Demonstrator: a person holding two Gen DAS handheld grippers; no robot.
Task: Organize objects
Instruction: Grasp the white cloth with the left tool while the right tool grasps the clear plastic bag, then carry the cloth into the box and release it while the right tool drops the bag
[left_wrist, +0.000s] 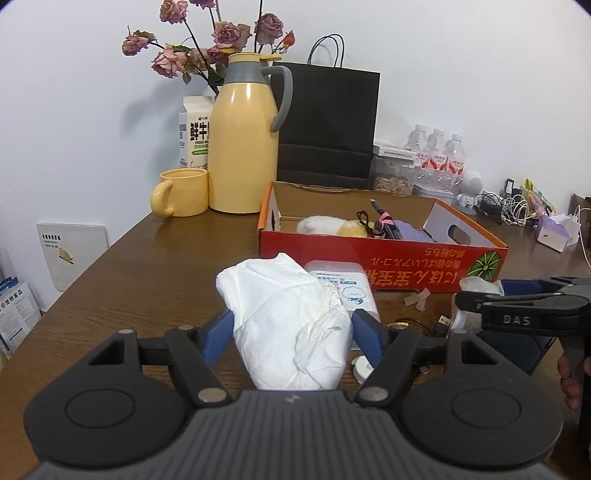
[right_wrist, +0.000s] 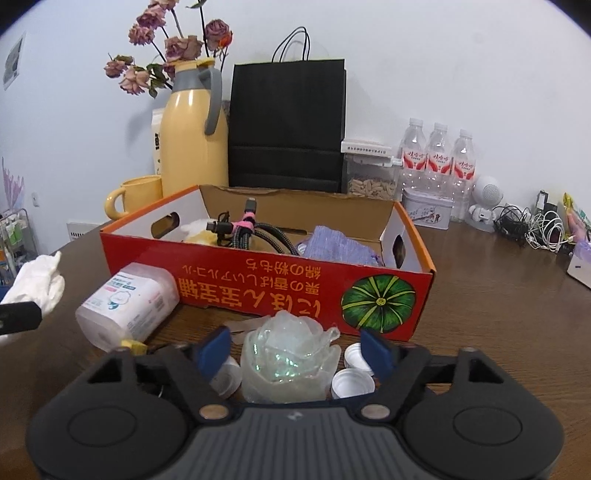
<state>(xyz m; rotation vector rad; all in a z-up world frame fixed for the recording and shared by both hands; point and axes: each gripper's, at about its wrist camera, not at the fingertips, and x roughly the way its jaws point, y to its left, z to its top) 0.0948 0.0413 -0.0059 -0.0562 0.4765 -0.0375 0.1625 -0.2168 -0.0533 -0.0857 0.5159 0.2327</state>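
Note:
My left gripper (left_wrist: 293, 332) is shut on a crumpled white cloth bundle (left_wrist: 288, 317), its blue pads pressing both sides. The bundle also shows at the left edge of the right wrist view (right_wrist: 40, 284). My right gripper (right_wrist: 295, 349) stands open around a clear plastic flower-shaped piece (right_wrist: 288, 362) on the table, with gaps on both sides. White bottle caps (right_wrist: 352, 382) lie beside it. Just beyond is an open red cardboard box (right_wrist: 258, 284) holding cables (right_wrist: 251, 229) and a purple cloth (right_wrist: 340, 243). A wipes pack (right_wrist: 129, 306) lies on its side against the box front.
A yellow thermos (left_wrist: 243, 147), yellow mug (left_wrist: 181, 192), milk carton (left_wrist: 194, 133) and black paper bag (left_wrist: 328, 122) stand behind the box. Water bottles (right_wrist: 437, 158), a tin and tangled chargers (right_wrist: 535, 225) fill the back right. The table edge (left_wrist: 74, 291) runs down the left.

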